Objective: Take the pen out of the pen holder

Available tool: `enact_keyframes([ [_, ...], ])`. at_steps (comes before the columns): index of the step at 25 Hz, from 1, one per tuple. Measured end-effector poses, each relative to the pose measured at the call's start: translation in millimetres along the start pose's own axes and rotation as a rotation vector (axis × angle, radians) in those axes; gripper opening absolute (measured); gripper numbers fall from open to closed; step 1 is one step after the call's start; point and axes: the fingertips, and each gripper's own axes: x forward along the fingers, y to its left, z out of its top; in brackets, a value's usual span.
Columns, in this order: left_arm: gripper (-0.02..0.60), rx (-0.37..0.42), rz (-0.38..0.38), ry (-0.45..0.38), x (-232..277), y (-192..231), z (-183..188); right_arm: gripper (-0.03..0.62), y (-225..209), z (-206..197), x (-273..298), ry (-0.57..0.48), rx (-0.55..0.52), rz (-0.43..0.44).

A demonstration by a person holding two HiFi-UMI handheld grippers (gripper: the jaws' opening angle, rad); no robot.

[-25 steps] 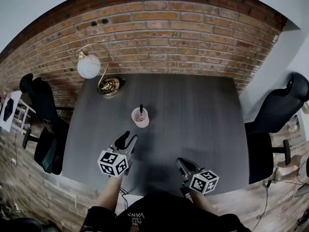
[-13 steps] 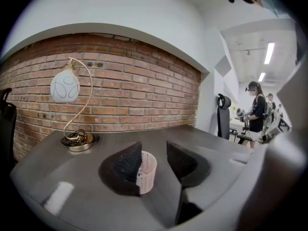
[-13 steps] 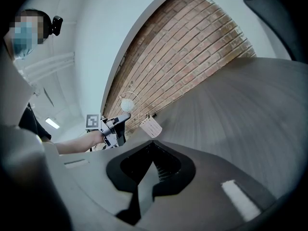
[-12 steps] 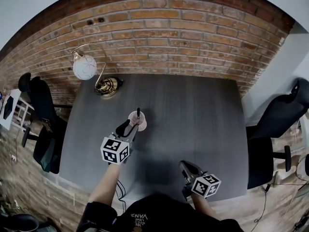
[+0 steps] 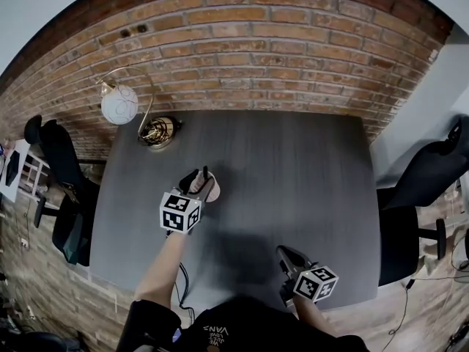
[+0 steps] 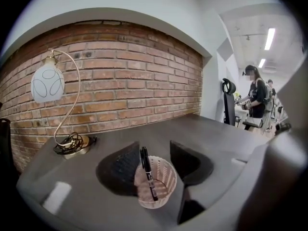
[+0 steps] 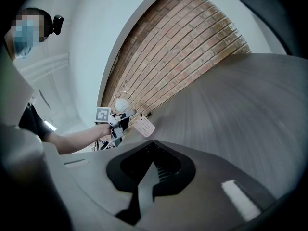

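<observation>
A pale pink mesh pen holder (image 5: 212,190) stands upright on the dark grey table (image 5: 293,160), left of centre. A black pen (image 5: 205,172) leans inside it, tip end up. My left gripper (image 5: 199,182) has reached the holder. In the left gripper view its jaws have just been opening and stand open on either side of the holder (image 6: 163,179), pads clear of it, with the pen (image 6: 146,167) between them. My right gripper (image 5: 286,256) hovers near the table's front edge, jaws together and empty (image 7: 153,170). The right gripper view shows the left gripper (image 7: 126,115) beside the holder (image 7: 144,126).
A desk lamp with a white globe (image 5: 119,105) and brass base (image 5: 155,131) stands at the table's back left corner. A brick wall (image 5: 242,57) runs behind. Office chairs stand at the left (image 5: 58,160) and right (image 5: 429,171). A person (image 6: 254,93) stands far off.
My left gripper has moved away from me up to the pen holder and its jaws have widened around it. My right gripper has slipped slightly nearer the front edge.
</observation>
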Motion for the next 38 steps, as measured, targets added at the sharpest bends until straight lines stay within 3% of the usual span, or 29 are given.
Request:
enact_keyframes([
  [5,0.224,0.037,0.018,0.074,21,11,1,0.002,-8,1,2,0.006,0.013,-0.006],
  [16,0.222,0.03,-0.002,0.209,43,19,-17,0.002,-25,11,6,-0.01,0.027,-0.023],
  [23,0.21,0.049,-0.019,0.232,45,21,-19,0.002,-31,10,7,-0.012,0.035,-0.034],
  [28,0.16,0.104,-0.026,0.236,46,16,-17,0.002,-32,11,5,-0.018,0.033,-0.042],
  [30,0.123,0.113,-0.018,0.232,46,16,-16,0.002,-32,12,5,-0.02,0.031,-0.044],
  [38,0.107,0.115,-0.016,0.195,42,13,-6,0.002,-29,14,0,-0.032,0.021,-0.044],
])
